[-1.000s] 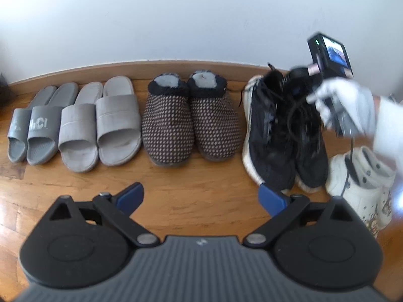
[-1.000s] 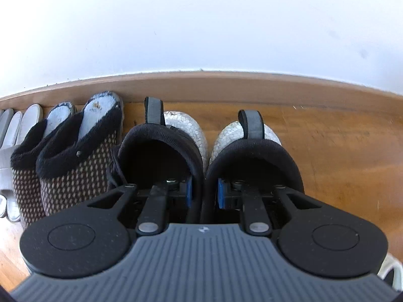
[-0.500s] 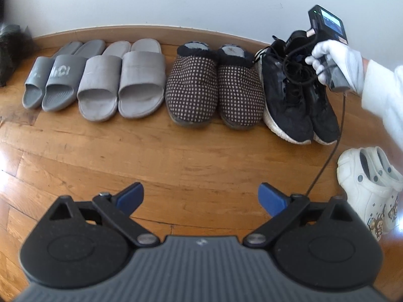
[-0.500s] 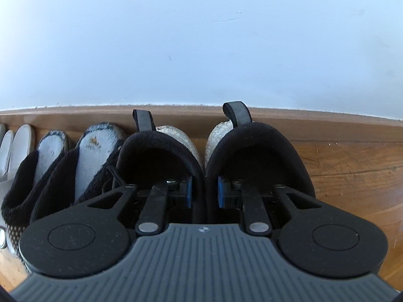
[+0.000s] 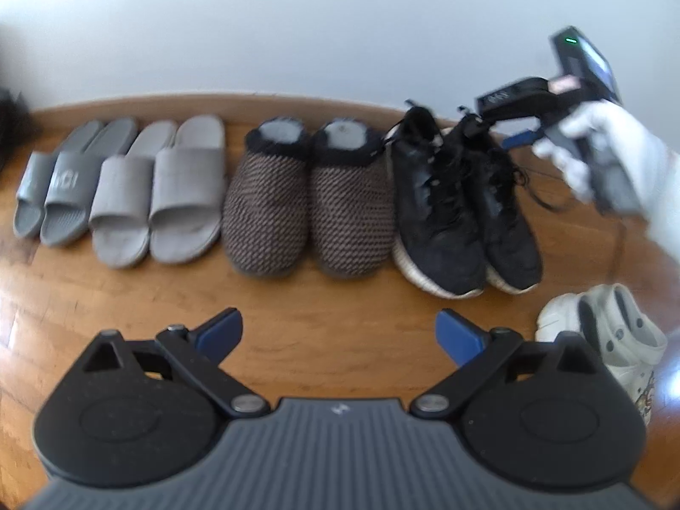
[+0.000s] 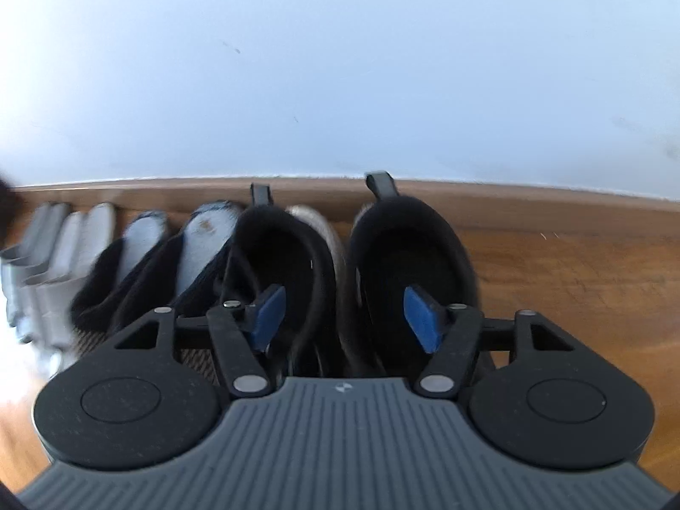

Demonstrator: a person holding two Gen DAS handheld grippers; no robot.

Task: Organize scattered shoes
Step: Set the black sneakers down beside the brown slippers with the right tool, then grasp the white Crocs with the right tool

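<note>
Sneakers (image 5: pixel 463 208) sit in the row by the wall; right tongs (image 6: pixel 344 314) are opening, releasing them. Left tongs (image 5: pixel 340 331) gape empty. Next, presumably the clogs (image 5: pixel 603 340) need fetching.

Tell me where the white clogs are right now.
In the left wrist view, the white clogs sit on the wooden floor at the lower right, out of the row along the wall, in front of and right of the black sneakers.
</note>
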